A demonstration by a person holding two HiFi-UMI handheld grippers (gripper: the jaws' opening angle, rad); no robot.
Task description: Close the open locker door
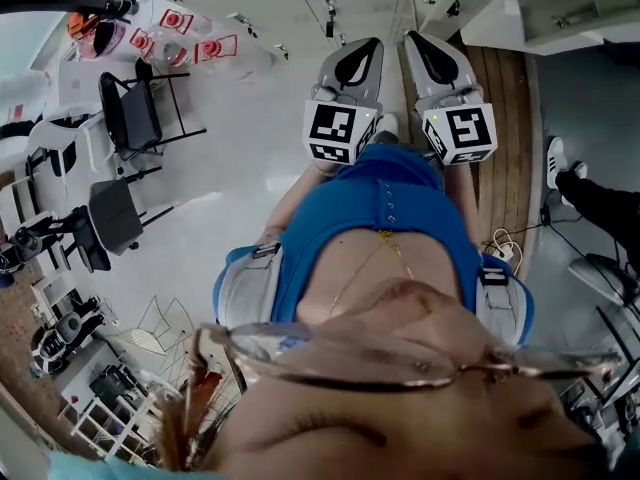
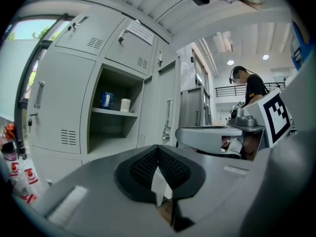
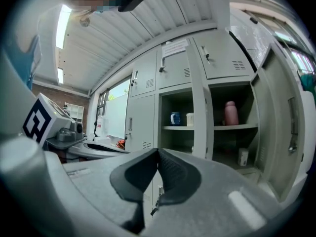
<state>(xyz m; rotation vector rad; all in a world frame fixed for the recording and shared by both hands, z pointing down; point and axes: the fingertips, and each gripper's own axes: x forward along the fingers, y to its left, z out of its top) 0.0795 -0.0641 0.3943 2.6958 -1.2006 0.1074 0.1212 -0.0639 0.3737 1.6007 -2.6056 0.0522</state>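
Head view, tools: The left tool (image 1: 358, 60) and right tool (image 1: 430, 58) were held side by side, close in front of the person's blue top (image 1: 390, 198), and pointed away over the pale floor (image 1: 240, 138).
Head view, task's thing: No locker showed here; black chairs (image 1: 125, 113) stood well off to the left.
Left tool view, tool state: The jaws were together at the tips with nothing between them.
Left tool view, task's thing: The open locker door (image 2: 168, 107) stood swung out just right of an open cup compartment (image 2: 116, 132), well apart from the tool.
Left tool view, contents: A blue cup (image 2: 105, 100) and a white cup (image 2: 125, 104) sat side by side on its shelf. The space below looked bare.
Right tool view, tool state: The jaws were closed and empty.
Right tool view, contents: Right of the cup compartment was a second open compartment (image 3: 232, 147). It held a pink bottle (image 3: 230, 113) on its shelf and a small white carton (image 3: 243, 157) below.
Right tool view, task's thing: The open door stood wide at the far right edge.
Step in hand: Probably the approach, as neither tool touched the lockers.
Next move: Likely the right tool had to reach the door's outer face and push it round towards its frame, clear of the handle.
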